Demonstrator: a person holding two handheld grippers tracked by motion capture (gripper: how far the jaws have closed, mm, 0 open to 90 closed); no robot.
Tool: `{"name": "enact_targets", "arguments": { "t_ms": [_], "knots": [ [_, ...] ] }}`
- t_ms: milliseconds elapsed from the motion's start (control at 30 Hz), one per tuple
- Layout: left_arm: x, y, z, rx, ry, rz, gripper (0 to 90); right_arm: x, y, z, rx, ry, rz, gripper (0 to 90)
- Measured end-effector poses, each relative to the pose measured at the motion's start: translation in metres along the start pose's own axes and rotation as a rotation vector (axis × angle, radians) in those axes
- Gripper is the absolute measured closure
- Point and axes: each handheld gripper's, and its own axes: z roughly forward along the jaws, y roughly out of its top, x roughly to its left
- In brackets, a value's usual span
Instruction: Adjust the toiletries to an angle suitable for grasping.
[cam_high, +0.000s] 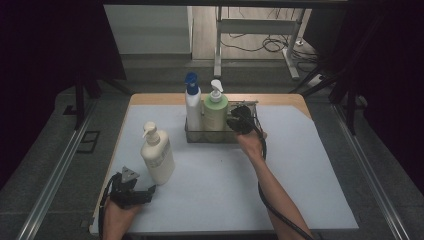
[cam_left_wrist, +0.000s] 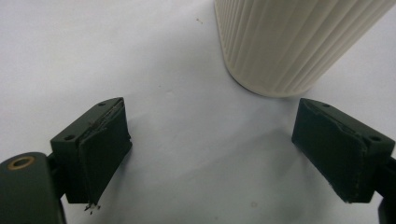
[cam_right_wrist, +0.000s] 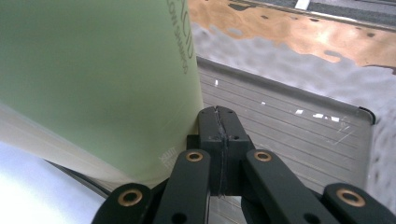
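Green pump bottle (cam_right_wrist: 98, 79), smooth and matte with small pale lettering down its side, stands just beside the right gripper (cam_right_wrist: 219, 116), whose two black jaws are pressed flat together with nothing between them, their seam a thin line down the middle; whether the bottle's rounded wall touches them cannot be told. Black linkage bars with brass pivot pins fan out below the jaws. That gripper sits inside a clear, hard-walled plastic basket (cam_right_wrist: 327, 121) with a ribbed floor and a glossy rim. In the high view the basket (cam_high: 192, 135) stands at the far middle of the table (cam_high: 300, 165) (its top is covered by a pale matte sheet), holding the green bottle (cam_high: 216, 114) and, to its left, a slim white bottle (cam_high: 193, 111) with a blue pump. The left gripper (cam_left_wrist: 212, 149) has its jaws spread wide over bare sheet, rubbery pads facing each other, one frayed at its edge. Just ahead of them stands a cream bottle (cam_left_wrist: 289, 42) with fine vertical ribbing, well apart from the basket.
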Motion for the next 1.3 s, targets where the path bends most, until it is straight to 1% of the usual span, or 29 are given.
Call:
{"name": "enact_targets", "arguments": {
  "t_ms": [200, 267, 367, 467, 500, 600, 833, 900, 933, 967, 1000, 1067, 1200, 1300],
  "knots": [
    [0.000, 0.000, 0.000, 0.000, 0.000, 0.000, 10.8, 0.003, 0.000, 0.001, 0.000, 0.005, 0.004, 90.0],
    [0.000, 0.000, 0.000, 0.000, 0.000, 0.000, 10.8, 0.005, 0.000, 0.003, 0.002, 0.010, -0.006, 90.0],
    [0.000, 0.000, 0.000, 0.000, 0.000, 0.000, 10.8, 0.008, 0.000, 0.003, 0.000, -0.005, -0.012, 90.0],
    [0.000, 0.000, 0.000, 0.000, 0.000, -0.001, 10.8, 0.008, 0.000, 0.003, 0.002, -0.010, -0.017, 90.0],
    [0.000, 0.000, 0.000, 0.000, 0.000, -0.001, 10.8, 0.010, 0.000, 0.002, 0.001, -0.021, -0.016, 90.0],
    [0.000, 0.000, 0.000, 0.000, 0.000, -0.002, 10.8, 0.011, 0.000, 0.002, -0.001, -0.027, -0.018, 90.0],
    [0.000, 0.000, 0.000, 0.000, 0.000, 0.000, 10.8, 0.009, 0.001, 0.000, 0.013, -0.022, -0.043, 89.6],
    [0.000, 0.000, 0.000, 0.000, 0.000, 0.000, 10.8, 0.007, 0.002, -0.003, 0.007, -0.015, -0.034, 86.7],
    [0.000, 0.000, 0.000, 0.000, 0.000, 0.000, 10.8, 0.006, 0.002, -0.005, 0.007, -0.014, -0.040, 85.3],
    [0.000, 0.000, 0.000, 0.000, 0.000, 0.000, 10.8, 0.006, 0.002, -0.008, 0.000, -0.032, -0.056, 82.6],
    [0.000, 0.000, 0.000, 0.000, 0.000, 0.001, 10.8, 0.006, 0.002, -0.008, 0.000, -0.032, -0.056, 82.6],
    [0.000, 0.000, 0.000, 0.000, 0.000, 0.000, 10.8, 0.005, 0.002, -0.013, -0.008, -0.044, -0.078, 79.0],
    [0.000, 0.000, 0.000, 0.000, 0.000, 0.001, 10.8, 0.003, 0.001, -0.019, -0.014, -0.046, -0.091, 75.9],
    [0.000, 0.000, 0.000, 0.000, 0.000, 0.000, 10.8, 0.001, 0.000, -0.025, -0.006, -0.049, -0.105, 73.3]
  ]
}}
